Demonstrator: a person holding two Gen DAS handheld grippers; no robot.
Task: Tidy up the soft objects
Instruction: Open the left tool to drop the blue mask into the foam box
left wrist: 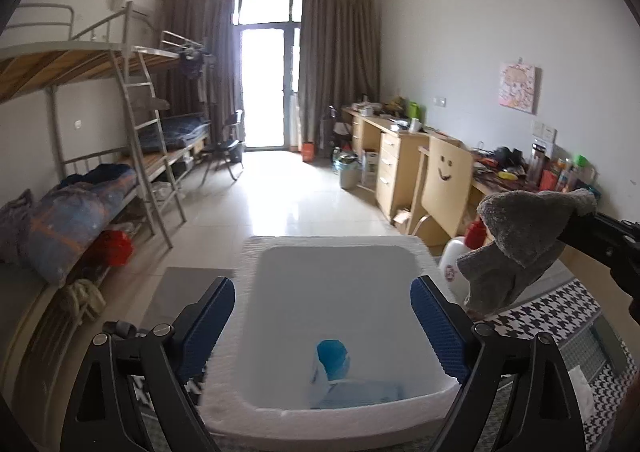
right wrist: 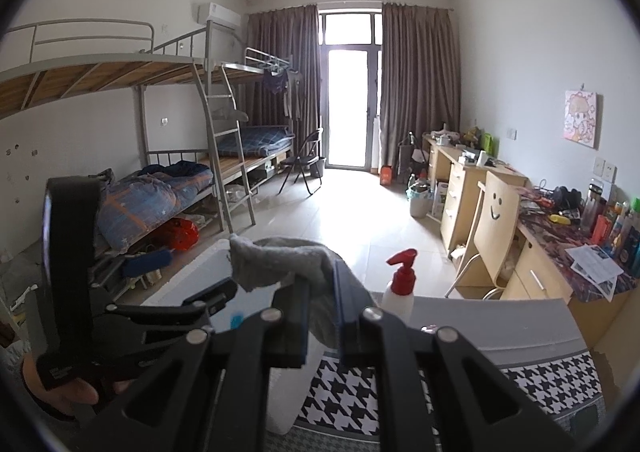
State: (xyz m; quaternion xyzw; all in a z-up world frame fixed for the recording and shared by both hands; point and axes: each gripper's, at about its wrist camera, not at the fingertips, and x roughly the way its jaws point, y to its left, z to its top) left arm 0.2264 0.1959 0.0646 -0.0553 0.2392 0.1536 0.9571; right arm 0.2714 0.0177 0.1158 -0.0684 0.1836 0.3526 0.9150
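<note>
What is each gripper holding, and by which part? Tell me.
The right gripper is shut on the grey cloth, pinched at a bunched end so the rest droops. The left gripper is open over the white box, holding nothing.

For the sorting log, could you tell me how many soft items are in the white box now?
1: a blue cloth lies at the near end of the white box. The near wall may hide more.

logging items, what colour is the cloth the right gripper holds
Grey cloth, pinched in the right gripper; clearest in the left wrist view.
</note>
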